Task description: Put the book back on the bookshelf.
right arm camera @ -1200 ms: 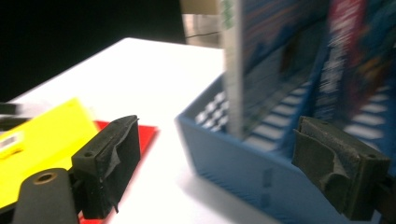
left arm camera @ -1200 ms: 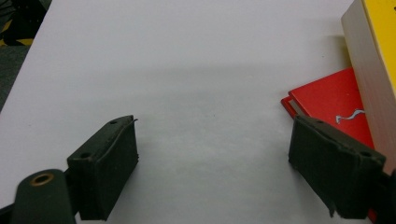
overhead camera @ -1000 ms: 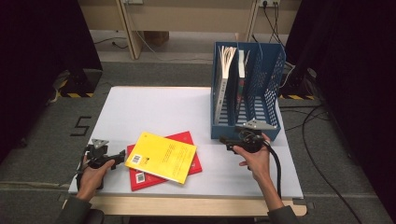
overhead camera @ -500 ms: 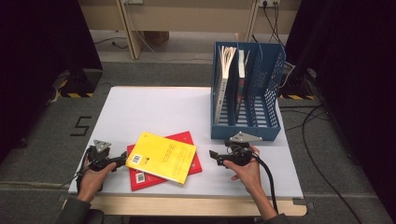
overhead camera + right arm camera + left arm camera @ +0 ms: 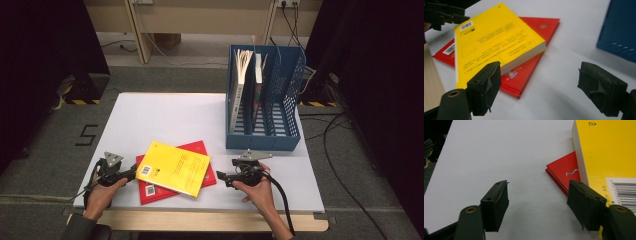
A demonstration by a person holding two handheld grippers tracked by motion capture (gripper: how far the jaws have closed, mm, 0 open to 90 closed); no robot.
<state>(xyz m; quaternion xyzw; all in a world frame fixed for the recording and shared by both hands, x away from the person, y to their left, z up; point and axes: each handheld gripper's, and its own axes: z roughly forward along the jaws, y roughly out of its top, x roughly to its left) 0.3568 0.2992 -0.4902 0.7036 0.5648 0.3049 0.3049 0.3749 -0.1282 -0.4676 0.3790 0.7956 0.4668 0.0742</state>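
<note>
A yellow book lies askew on a red book near the table's front edge. My left gripper is at the yellow book's left corner. In the left gripper view, my left gripper has just been closing, but a gap remains and bare table lies between the jaws; the right jaw stands against the yellow book's corner, with the red book beyond. My right gripper is open just right of the books. In the right gripper view, my right gripper faces the yellow book and the red book.
A blue file rack stands at the table's back right with a few upright books and papers in its slots. The white table has open room behind the books. A cable trails from my right gripper over the front edge.
My right gripper has moved left and down from beside the rack toward the books. My left gripper has stayed at the yellow book's corner.
</note>
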